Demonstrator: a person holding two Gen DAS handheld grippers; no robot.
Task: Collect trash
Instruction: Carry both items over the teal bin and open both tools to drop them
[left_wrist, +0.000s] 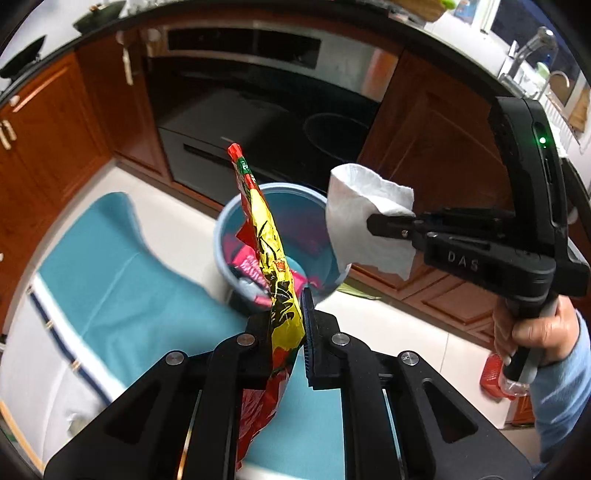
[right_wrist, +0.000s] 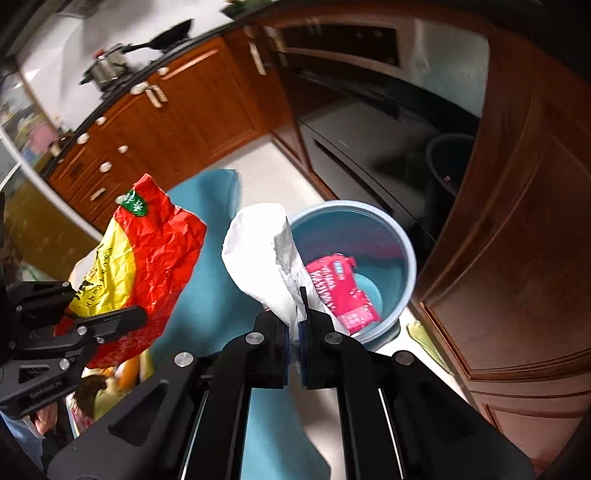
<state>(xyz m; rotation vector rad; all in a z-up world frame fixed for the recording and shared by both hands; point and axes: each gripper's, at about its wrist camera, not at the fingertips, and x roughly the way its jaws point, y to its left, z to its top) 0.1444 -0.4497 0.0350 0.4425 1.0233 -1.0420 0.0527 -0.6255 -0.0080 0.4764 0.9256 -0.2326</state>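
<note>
A: What did the left gripper (left_wrist: 291, 332) hold at that moment?

B: Its two fingers were pressed together on a crumpled red and yellow snack bag (left_wrist: 269, 266). The bag stood up between them, and its lower part hung down behind the fingers. In the right wrist view the same bag (right_wrist: 147, 258) was at the left side, wide and wrinkled, with a green label near its top.

A: And the right gripper (right_wrist: 293, 332)?

B: It was clamped on a white paper napkin (right_wrist: 262, 266). The napkin rose from between the blue pads and leaned a little to the left. In the left wrist view the right gripper (left_wrist: 380, 225) came in from the right, with the napkin (left_wrist: 362, 218) hanging around its tips.

A: Where was the trash bin?

B: A light blue bin (left_wrist: 225, 225) stood on the pale floor, just in front of the wooden cabinets (left_wrist: 436, 122) and the dark oven (left_wrist: 258, 122). Both items were held in the air over it or near its rim; I could not tell exactly which. Inside the bin (right_wrist: 406, 251) a pink wrapper (right_wrist: 340, 291) already lay against the wall.

A: Anything else near?

B: A teal cloth (left_wrist: 122, 280) lay below the grippers, beside the bin. The person's hand (left_wrist: 535, 332) gripped the handle of the right gripper.
</note>
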